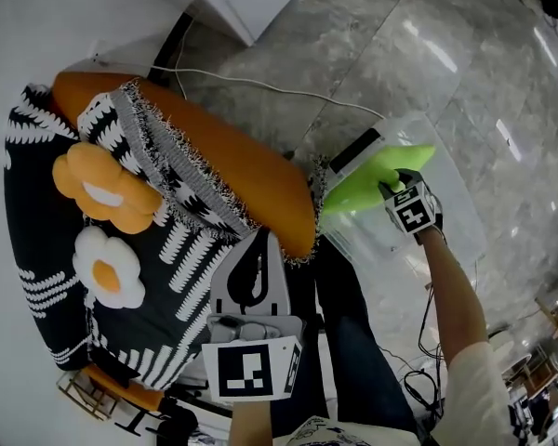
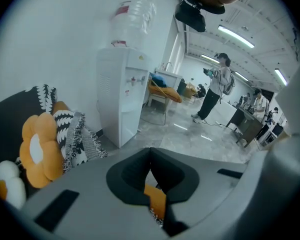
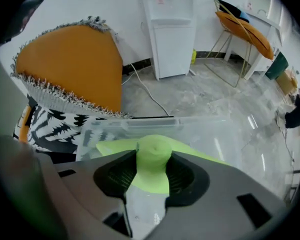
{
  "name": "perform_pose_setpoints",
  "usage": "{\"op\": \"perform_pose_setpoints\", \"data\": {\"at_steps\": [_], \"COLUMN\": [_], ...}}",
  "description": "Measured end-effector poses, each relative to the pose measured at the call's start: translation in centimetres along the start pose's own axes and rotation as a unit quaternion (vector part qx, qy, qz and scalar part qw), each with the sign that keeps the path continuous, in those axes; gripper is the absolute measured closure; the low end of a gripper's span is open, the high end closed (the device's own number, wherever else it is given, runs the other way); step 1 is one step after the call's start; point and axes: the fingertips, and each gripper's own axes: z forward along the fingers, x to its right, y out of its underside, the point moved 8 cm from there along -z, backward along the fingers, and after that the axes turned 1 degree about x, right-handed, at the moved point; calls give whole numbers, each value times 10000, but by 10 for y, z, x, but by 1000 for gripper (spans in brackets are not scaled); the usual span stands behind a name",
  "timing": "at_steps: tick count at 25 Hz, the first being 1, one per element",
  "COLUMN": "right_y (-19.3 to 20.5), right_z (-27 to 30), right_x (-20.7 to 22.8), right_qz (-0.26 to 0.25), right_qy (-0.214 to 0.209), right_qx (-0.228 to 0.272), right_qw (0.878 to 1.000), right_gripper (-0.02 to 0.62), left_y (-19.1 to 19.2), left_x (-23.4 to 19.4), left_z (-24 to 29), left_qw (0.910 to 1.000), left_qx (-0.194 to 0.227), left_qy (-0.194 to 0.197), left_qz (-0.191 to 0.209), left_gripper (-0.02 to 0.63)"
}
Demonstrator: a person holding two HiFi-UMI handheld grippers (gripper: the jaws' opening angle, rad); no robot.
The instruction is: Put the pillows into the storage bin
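Lime-green soft pillow [image 1: 367, 184] is hanging over the clear plastic storage bin [image 1: 458, 214]. You are pinching a fold of it in your right hand-held gripper [image 3: 152, 170], which is pointing steeply down, likely so the pillow drops straight inside. Your left hand-held gripper [image 1: 254, 249], jaws pressed together and empty, is hovering above the fringed orange cushion [image 1: 232, 170], seemingly the next pillow to go.

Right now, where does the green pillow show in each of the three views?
Head view: green pillow right of centre, in the right hand-held gripper, over the clear bin.
Left gripper view: not in it.
Right gripper view: pillow bottom centre, between the jaws.
Shared landmark: the clear bin, in those two views.
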Motion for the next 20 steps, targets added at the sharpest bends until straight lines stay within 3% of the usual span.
{"op": "perform_pose_setpoints", "data": {"at_steps": [10, 14, 17, 20], "right_y": [0, 0, -5, -11], "right_z": [48, 58, 59, 54], "right_x": [7, 8, 6, 1], "right_qz": [-583, -702, -782, -633], "right_qy": [-331, -196, 22, 70], "right_qx": [-184, -149, -134, 14], "right_qw": [9976, 9972, 9968, 9980], "right_gripper": [417, 401, 366, 280], "left_y": [45, 54, 58, 59], "left_x": [8, 11, 11, 9], "left_z": [9, 10, 9, 4], "left_qw": [9994, 9988, 9988, 9988], "left_qx": [-237, -275, -289, -254], "left_qy": [-96, -167, -194, -241], "left_qz": [-237, -368, -343, -327], "left_gripper": [592, 592, 592, 592]}}
